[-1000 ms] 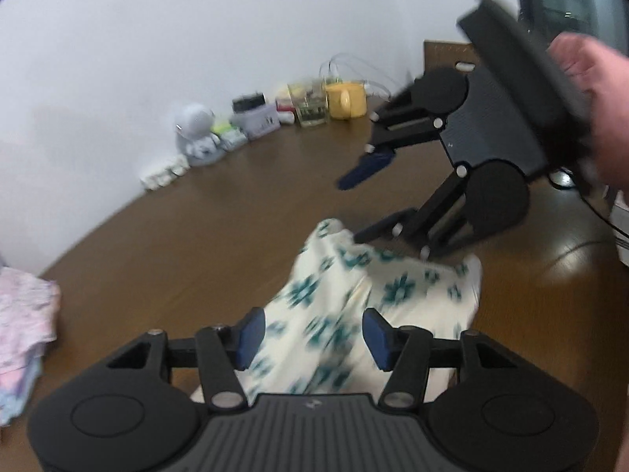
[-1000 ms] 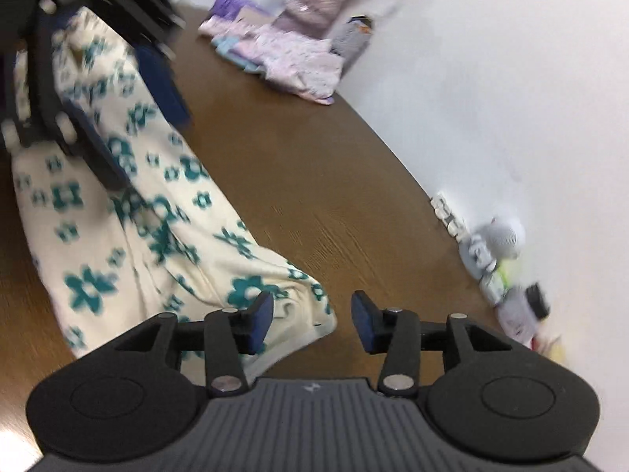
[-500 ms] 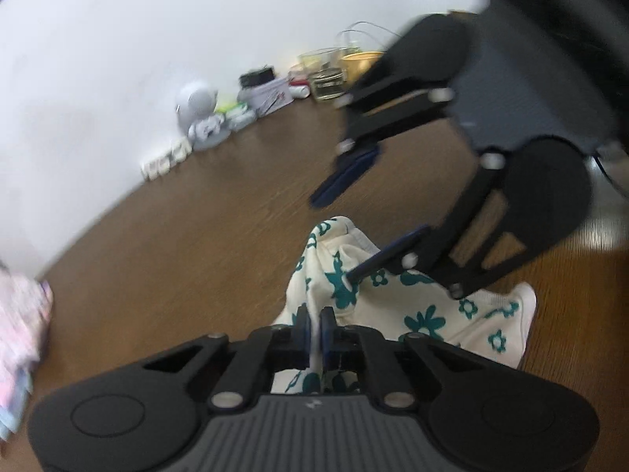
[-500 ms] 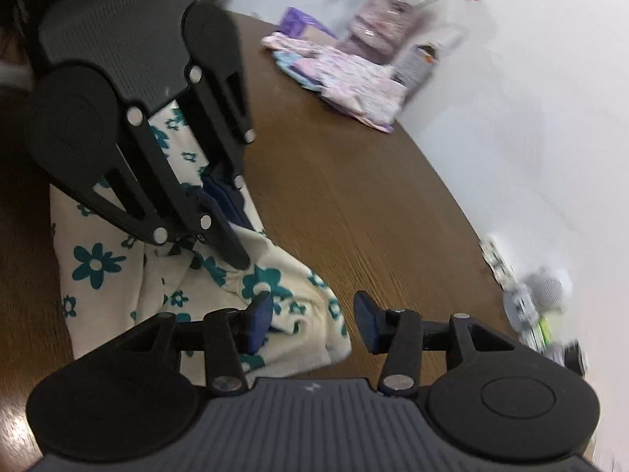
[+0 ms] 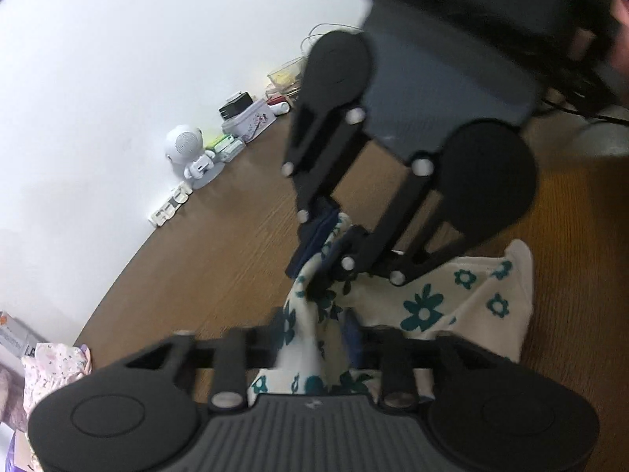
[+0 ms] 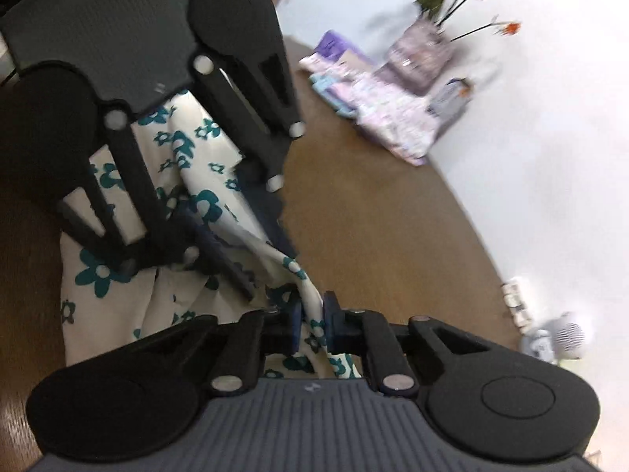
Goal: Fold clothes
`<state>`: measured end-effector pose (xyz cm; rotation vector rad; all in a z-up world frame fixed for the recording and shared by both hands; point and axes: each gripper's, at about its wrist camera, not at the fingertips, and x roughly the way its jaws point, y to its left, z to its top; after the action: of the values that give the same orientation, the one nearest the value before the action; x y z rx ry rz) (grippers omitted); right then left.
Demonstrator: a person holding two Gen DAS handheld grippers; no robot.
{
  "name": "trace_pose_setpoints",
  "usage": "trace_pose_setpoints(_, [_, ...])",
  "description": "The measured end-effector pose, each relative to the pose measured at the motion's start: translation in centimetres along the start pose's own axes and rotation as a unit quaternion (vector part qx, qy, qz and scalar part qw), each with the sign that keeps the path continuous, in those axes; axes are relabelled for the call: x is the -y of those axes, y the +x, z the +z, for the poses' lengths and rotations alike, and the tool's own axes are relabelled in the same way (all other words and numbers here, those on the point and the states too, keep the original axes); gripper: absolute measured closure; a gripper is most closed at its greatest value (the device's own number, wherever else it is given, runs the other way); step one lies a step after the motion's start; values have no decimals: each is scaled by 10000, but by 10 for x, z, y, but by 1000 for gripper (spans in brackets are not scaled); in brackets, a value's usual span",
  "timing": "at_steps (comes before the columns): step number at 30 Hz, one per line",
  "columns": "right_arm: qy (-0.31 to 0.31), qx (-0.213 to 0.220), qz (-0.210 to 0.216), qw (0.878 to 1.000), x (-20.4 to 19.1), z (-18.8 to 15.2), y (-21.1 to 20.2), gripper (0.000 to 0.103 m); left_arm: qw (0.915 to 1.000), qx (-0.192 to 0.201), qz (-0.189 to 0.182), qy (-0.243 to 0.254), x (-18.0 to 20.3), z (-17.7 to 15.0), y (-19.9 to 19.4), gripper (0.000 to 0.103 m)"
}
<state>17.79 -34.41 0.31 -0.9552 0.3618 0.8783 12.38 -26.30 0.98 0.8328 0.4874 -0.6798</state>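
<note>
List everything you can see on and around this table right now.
Cream cloth with teal flowers: one, cream and teal, mid-table, bunched between both grippers.
Brown wooden table: one, brown, under everything.
White round-headed toy figure: one, white, by the wall.
Folded patterned clothes: one pile, pink and lilac, table edge near the wall.
Vase of flowers: one, purple, behind the pile.
Left gripper: one, black, cloth between its fingers, grip blurred.
Right gripper: one, black, shut on the cloth.
</note>
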Motion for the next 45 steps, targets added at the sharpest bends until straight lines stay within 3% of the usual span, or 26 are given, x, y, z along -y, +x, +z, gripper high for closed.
trace_pose_setpoints(1, [7,67,-122,9999,-4,-2,-2,95,10000,-7,8,-3,1,0,2,64])
trace_pose_setpoints(4, [-170,65,-371,9991,-16,-7,-5,94,10000,-29,33,-12,2,-1,9,96])
trace_pose_setpoints(9, [-271,-196,-218,9992,-21,-13,-9,81,9994,-27,128,327,13,-2,8,96])
trace_pose_setpoints(11, [-239,-242,-286,9990,-16,-11,-5,81,9990,-15,182,410,19,-4,2,95])
trace_pose_setpoints(13, [-299,-342,-295,9985,-18,-12,1,91,9990,22,218,396,20,-4,-2,88])
trace_pose_setpoints(16, [-424,-428,-398,9974,-23,-13,8,98,9993,284,115,201,15,-3,-17,85])
trace_pose_setpoints(20, [-594,-360,-732,9949,-33,-13,10,99,9990,367,153,200,13,0,-20,86])
trace_pose_setpoints(23, [-605,-322,-791,9945,-31,-10,7,99,9995,177,69,259,15,-1,-10,97])
trace_pose_setpoints(28, [-642,-474,-754,9940,-31,-15,13,99,9995,179,-160,210,17,-2,-2,97])
trace_pose_setpoints(31, [-693,-515,-782,9932,-35,-20,18,99,9987,286,-391,-164,6,-2,-15,83])
trace_pose_setpoints(36, [-738,-542,-861,9921,-41,-25,14,99,9895,653,-475,-1197,-26,0,-35,83])
trace_pose_setpoints(40, [-802,-604,-946,9904,-48,-26,10,98,9844,212,-617,-1636,-40,-4,-15,94])
trace_pose_setpoints(42, [-629,-651,-884,9920,-44,-25,4,96,9837,109,-714,-1649,-38,-7,-6,94])
trace_pose_setpoints(45, [605,-448,-570,9955,-18,-21,-15,94,9834,79,-762,-1646,-39,-9,1,98])
